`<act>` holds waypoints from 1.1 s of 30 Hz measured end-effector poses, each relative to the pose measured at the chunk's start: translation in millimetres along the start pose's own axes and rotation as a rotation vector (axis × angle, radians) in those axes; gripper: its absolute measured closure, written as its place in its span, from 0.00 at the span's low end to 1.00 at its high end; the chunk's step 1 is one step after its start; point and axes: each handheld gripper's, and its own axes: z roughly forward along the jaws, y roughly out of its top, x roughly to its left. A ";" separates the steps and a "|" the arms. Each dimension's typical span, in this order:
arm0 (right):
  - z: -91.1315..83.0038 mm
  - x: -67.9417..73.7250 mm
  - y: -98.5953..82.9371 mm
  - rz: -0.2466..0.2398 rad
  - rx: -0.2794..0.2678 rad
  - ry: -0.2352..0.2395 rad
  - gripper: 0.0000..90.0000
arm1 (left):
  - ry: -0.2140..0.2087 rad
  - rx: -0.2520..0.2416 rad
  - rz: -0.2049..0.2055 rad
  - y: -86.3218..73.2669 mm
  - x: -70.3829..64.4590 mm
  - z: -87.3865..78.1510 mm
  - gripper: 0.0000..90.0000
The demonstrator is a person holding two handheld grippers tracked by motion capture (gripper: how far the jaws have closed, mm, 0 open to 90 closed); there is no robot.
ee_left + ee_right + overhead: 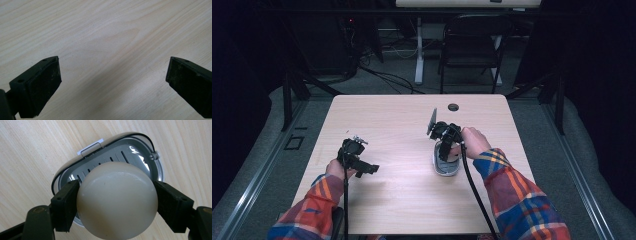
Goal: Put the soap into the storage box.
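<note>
sitting at a light wood table (402,200), a person in a plaid shirt holds a black gripper in each hand.

the right gripper (117,202) is squeezing a smooth cream ball (117,200). one black jaw presses on each side of the ball, so the ball is held tight between them. the ball is just above an oval dish (140,152). the dish is grey inside with a row of thin slits in its floor, and it has a pale rim with a thin dark line running round it. a small silver knob sits at one end of the rim. a little white tag sticks out from under the far edge of the dish. i cannot tell if the ball touches the dish.

in the high view the right gripper (446,145) is at the right middle of the table, right over the dish (446,167). the right hand (472,141) grips it from the side, and a black cable runs back from it to the near edge.

the left gripper (113,85) has its jaws spread wide apart, with nothing between them, just bare wood. in the high view the left gripper (354,152) is at the left side of the table, well apart from the dish.

a small round hole (453,107) is near the far edge of the table. a dark folding chair (472,45) stands on the floor behind it.
</note>
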 end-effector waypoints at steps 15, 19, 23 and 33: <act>13.9 2.7 2.8 -0.008 0.021 -0.005 0.27 | -0.001 0.001 0.002 0.2 -0.1 0.2 0.00; 16.7 2.7 2.2 -0.003 0.023 -0.009 0.27 | -0.001 0.000 0.002 0.2 -0.1 0.1 0.00; 20.1 3.5 2.5 0.011 0.024 -0.010 0.27 | -0.001 0.000 0.003 0.2 -0.3 0.1 0.00; 22.5 2.7 1.0 0.020 0.018 -0.001 0.27 | 0.000 0.001 0.005 0.0 -0.1 -0.3 0.00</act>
